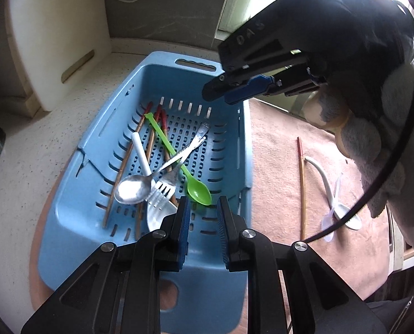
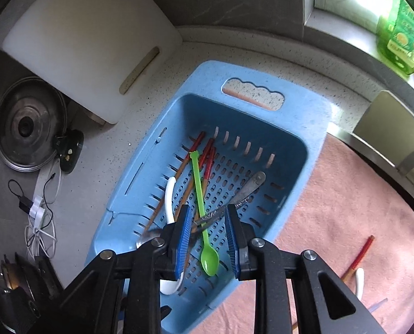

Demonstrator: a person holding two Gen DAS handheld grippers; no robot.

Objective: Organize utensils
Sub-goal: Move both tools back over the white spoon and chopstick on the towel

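On the far left a white cutting board (image 2: pixel 76 53) leans against the wall, with a pot lid (image 2: pixel 28 123) propped below it in the right wrist view. Moving right, the blue basket (image 1: pixel 95 150) sits on the speckled counter (image 1: pixel 20 150), partly over the edge of a pink towel (image 1: pixel 279 150). In its bottom lies a tangle — several red-tipped chopsticks (image 1: pixel 123 167), a white spoon (image 1: pixel 141 153), a metal spoon (image 1: pixel 133 190), a clear plastic fork (image 1: pixel 162 190) and a green spoon (image 1: pixel 197 192) laid slantwise across the rest.

The left gripper (image 1: pixel 204 222) hangs over the near end of the basket, its jaws apart and holding nothing, the green spoon's bowl just beyond the tips. The right gripper (image 2: pixel 208 239) hovers above the basket too, also spread and empty, with the green spoon (image 2: pixel 208 258) lying between its fingers in its own view.

On the right, out on the towel, a single chopstick (image 1: pixel 301 183) and a white spoon beside a clear plastic utensil (image 1: pixel 333 203) lie side by side. I'd say the sorting is partly done — a few pieces laid out, most left in the basket.

The step in hand looks like picking the next piece, most likely the green spoon, since it rests on top. That calls for lowering the right gripper's fingers astride its thin handle, closing gently so it doesn't twist, and lifting clear without dragging the fork along.
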